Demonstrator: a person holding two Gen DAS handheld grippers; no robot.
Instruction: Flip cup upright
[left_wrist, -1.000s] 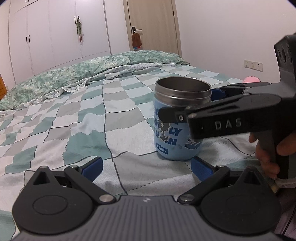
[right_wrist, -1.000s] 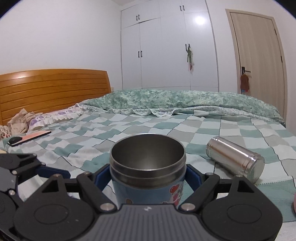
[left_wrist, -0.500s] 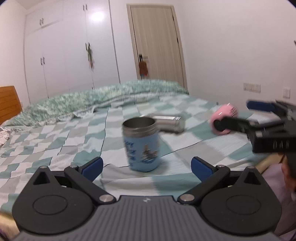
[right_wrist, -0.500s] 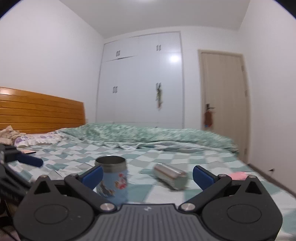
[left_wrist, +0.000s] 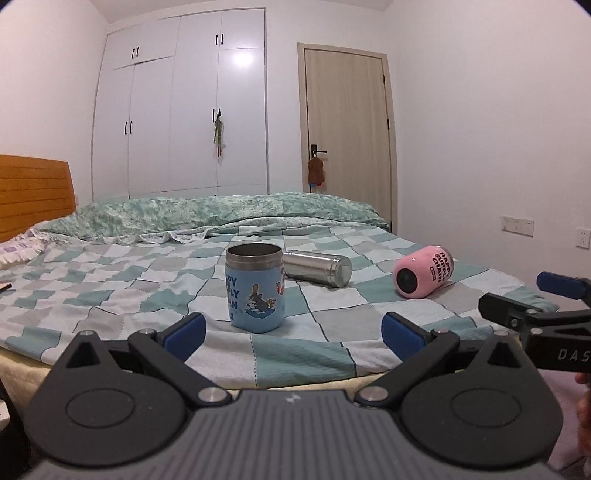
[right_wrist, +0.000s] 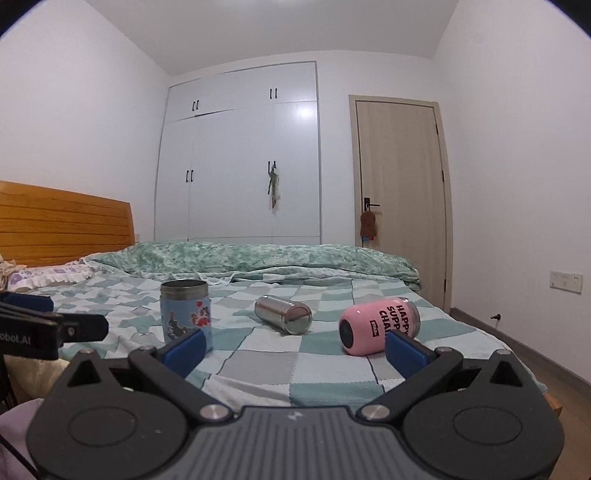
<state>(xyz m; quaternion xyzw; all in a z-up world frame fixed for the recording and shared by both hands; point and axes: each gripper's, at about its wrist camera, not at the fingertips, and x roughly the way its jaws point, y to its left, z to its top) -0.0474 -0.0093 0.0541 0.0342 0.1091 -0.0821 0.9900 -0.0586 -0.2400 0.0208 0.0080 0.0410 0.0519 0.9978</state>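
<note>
A blue cartoon-printed steel cup (left_wrist: 255, 288) stands upright on the checked bedspread (left_wrist: 110, 295), mouth up; it also shows in the right wrist view (right_wrist: 185, 314). My left gripper (left_wrist: 291, 332) is open and empty, pulled back near the bed's front edge, apart from the cup. My right gripper (right_wrist: 295, 345) is open and empty, also back from the bed; it shows at the right edge of the left wrist view (left_wrist: 532, 302).
A plain steel cup (left_wrist: 317, 267) lies on its side behind the blue one. A pink cup (left_wrist: 423, 277) lies on its side to the right. A folded green quilt (left_wrist: 221, 214) lies at the back. A wooden headboard (right_wrist: 62, 229) stands on the left.
The right gripper opened and let go of the blue cup, which stays upright. Both grippers drew back from the bed.
</note>
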